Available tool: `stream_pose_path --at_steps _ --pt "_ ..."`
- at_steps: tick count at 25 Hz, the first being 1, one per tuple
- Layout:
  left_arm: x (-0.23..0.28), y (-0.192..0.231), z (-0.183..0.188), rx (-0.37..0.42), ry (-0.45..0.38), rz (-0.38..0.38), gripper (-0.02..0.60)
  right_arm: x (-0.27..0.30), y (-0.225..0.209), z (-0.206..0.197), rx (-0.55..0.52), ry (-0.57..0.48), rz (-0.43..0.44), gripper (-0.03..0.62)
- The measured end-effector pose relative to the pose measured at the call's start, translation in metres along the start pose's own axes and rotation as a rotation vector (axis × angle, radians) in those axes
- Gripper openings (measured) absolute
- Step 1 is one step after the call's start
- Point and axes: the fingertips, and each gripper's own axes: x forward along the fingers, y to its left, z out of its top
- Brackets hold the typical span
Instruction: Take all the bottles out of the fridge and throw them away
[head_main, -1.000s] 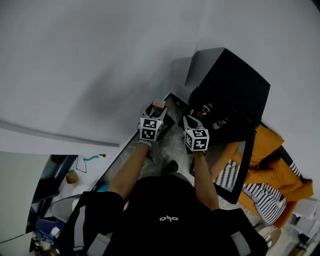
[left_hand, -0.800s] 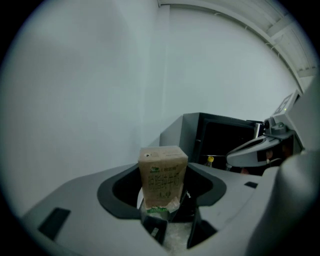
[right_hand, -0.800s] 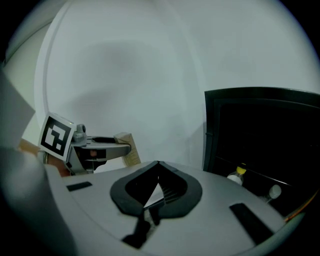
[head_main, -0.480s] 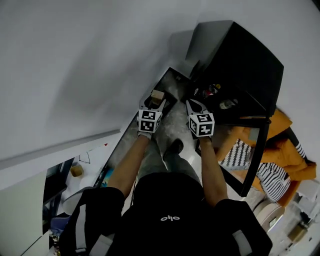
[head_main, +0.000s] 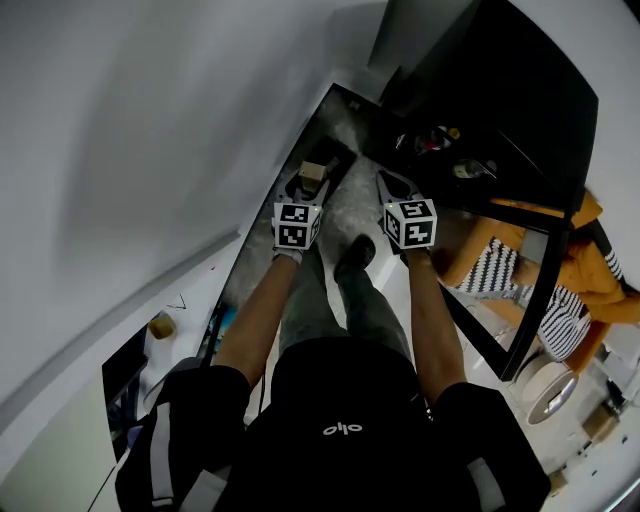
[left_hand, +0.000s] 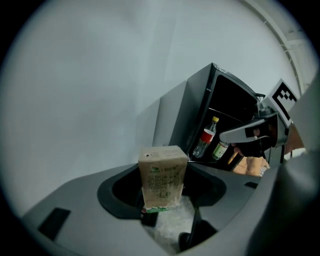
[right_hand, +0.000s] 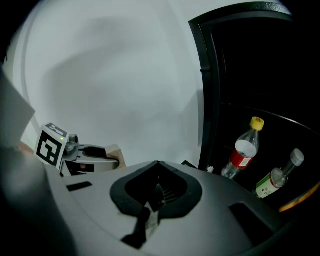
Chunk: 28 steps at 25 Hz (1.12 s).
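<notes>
While your left gripper (head_main: 315, 181) is clamped on a brown carton (left_hand: 162, 176), two bottles sit in the open fridge (right_hand: 210, 90): the red-labelled bottle (right_hand: 243, 150) and, just beside it, the green-labelled bottle (right_hand: 276, 178). Your right gripper (right_hand: 156, 192) is closed and empty. Spread its jaws before reaching, and grip one bottle mid-body.

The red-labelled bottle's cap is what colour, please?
The cap is yellow, clearest in the right gripper view.

You have two bottles, one red-labelled bottle (right_hand: 243, 150) and one green-labelled bottle (right_hand: 276, 181), one brown carton (left_hand: 161, 177), one black fridge (head_main: 500, 90), two tongs, left tongs (head_main: 316, 182) and right tongs (head_main: 388, 185).
</notes>
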Motion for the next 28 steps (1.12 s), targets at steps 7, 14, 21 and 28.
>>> stream_pose_path --at_steps 7,14,21,28 --pt "0.034 0.009 -0.028 -0.009 0.03 -0.028 0.261 0.026 -0.016 -0.023 0.025 0.022 -0.01 0.009" --pt "0.107 0.026 -0.077 -0.007 0.039 -0.065 0.261 0.095 -0.038 -0.062 0.031 -0.003 0.007 0.009" --pt "0.181 0.053 -0.125 0.013 0.042 -0.094 0.261 0.171 -0.042 -0.105 0.052 -0.013 0.032 0.009" --pt "0.214 0.06 -0.163 0.018 0.061 -0.117 0.261 0.194 -0.047 -0.147 0.087 0.003 0.023 0.009"
